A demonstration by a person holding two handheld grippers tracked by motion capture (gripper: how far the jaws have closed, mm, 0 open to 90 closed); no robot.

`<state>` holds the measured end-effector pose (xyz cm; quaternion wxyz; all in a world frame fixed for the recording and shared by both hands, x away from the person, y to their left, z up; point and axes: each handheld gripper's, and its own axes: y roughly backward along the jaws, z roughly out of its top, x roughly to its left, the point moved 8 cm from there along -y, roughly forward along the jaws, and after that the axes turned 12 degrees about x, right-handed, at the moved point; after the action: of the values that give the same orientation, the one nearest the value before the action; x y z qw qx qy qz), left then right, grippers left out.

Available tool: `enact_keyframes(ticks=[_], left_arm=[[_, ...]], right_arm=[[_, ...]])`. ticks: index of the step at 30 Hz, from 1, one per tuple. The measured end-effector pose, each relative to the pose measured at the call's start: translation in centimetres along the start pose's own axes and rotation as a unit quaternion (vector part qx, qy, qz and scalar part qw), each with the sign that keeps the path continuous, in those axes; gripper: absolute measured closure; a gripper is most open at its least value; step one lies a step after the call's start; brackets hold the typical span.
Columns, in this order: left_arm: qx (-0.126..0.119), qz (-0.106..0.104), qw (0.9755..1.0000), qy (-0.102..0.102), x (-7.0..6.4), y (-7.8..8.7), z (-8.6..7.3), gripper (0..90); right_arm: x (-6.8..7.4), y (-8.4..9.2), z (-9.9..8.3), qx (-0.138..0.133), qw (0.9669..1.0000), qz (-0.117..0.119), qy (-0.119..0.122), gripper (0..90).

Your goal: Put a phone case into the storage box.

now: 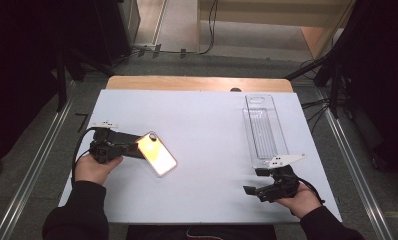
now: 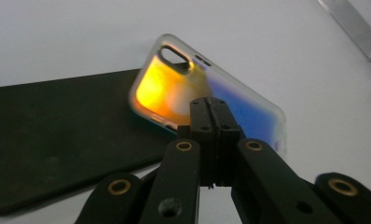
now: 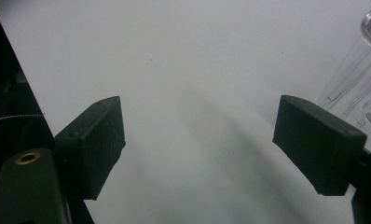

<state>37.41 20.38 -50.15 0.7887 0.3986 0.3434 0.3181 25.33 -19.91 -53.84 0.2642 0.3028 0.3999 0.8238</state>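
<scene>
We saw a glossy phone case (image 2: 207,93), clear-rimmed with an orange-to-blue sheen and rounded corners, lifted at a tilt over the white table (image 1: 212,130), the left gripper (image 2: 215,116) clenched on its long edge. A matte black slab (image 2: 58,135) lay beneath it. Our right gripper (image 3: 197,140) rested released beside a ribbed, transparent tray (image 1: 264,130).

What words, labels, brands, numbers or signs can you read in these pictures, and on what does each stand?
None can be read.
Phone case: orange and blue colouring, no lettering.
Black case: plain.
Clear tray: moulded ridges, no legible text.
Left gripper, right gripper: no markings legible.
</scene>
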Motion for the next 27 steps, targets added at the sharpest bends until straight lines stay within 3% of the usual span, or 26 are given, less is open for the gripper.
enact_keyframes(ticks=[4,11,13,20,27], left_arm=[[0.021,0.023,0.9995,0.006,0.8,-1.0,-0.3,90.0],[0.033,0.033,0.9986,0.023,1.8,-2.4,0.1,90.0],[0.039,0.044,0.9981,0.018,1.8,-3.0,0.1,90.0],[0.037,0.038,0.9985,0.012,1.3,-4.0,0.9,90.0],[0.038,0.033,0.9987,-0.011,0.1,-5.1,1.9,90.0]], right_arm=[[0.1,0.0,0.0,0.001,1.0000,0.001,0.001,14.7],[0.0,0.0,0.0,0.002,1.0000,-0.004,0.001,14.7],[-0.1,0.0,0.0,0.001,1.0000,-0.004,0.001,14.7],[0.0,-0.1,-0.1,0.004,1.0000,-0.005,0.001,14.7],[0.0,-0.1,-0.1,0.005,1.0000,-0.005,0.000,14.7]])
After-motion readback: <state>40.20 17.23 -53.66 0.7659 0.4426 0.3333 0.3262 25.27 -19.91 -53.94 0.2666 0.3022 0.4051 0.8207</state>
